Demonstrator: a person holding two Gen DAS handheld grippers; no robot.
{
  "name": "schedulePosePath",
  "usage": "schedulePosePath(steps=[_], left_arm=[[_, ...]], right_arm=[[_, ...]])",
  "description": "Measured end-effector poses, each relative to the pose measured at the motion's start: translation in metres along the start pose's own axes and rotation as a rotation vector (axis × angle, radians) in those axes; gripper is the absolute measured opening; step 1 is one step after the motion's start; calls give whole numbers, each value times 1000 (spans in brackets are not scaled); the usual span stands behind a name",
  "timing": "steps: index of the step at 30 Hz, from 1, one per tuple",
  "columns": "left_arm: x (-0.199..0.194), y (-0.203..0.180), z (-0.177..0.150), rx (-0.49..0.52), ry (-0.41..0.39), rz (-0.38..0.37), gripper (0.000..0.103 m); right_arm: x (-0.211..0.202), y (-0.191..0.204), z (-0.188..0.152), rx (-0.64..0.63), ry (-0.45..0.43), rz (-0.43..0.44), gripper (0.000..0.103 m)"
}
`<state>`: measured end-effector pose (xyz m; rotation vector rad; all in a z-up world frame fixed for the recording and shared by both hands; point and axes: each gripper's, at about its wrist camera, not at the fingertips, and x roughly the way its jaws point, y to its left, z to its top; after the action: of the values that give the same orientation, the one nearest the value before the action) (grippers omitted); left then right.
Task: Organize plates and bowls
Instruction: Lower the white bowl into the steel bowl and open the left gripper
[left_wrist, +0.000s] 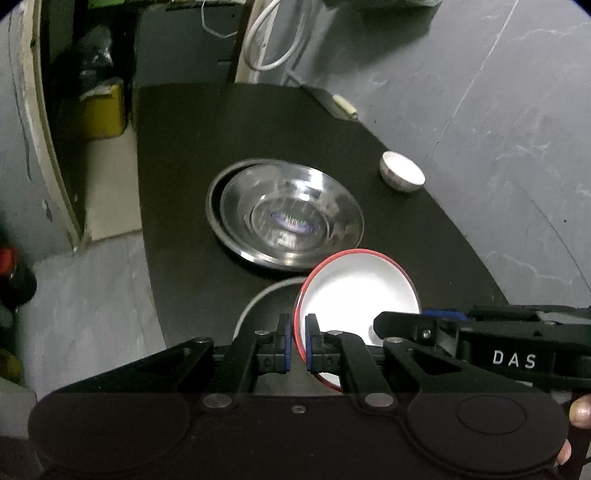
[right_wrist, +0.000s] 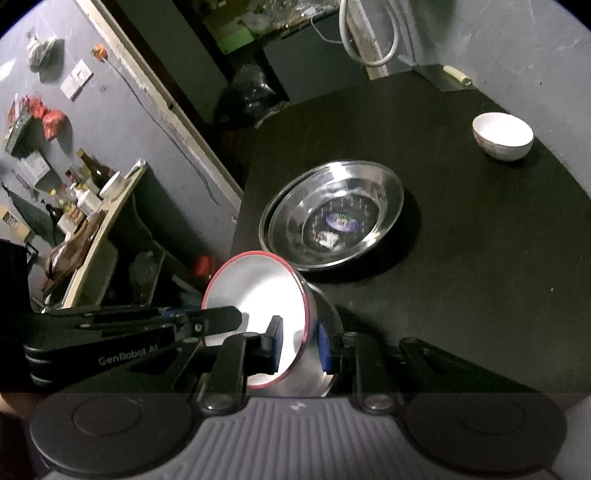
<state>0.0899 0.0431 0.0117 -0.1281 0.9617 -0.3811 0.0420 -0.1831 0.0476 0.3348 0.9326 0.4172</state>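
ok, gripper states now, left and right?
Left gripper: shut on the rim of the red-rimmed bowl.
Right gripper: shut on the same bowl's opposite rim.

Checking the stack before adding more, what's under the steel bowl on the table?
A wider steel plate shows beneath the steel bowl; its rim peeks out. Anything below is hidden.
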Motion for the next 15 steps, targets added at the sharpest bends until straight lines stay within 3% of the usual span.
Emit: schedulePosePath(steps=[15], left_arm=[[12, 10, -12, -67, 97, 51, 6]], right_arm=[[17, 4, -4, -3, 106, 0, 23]])
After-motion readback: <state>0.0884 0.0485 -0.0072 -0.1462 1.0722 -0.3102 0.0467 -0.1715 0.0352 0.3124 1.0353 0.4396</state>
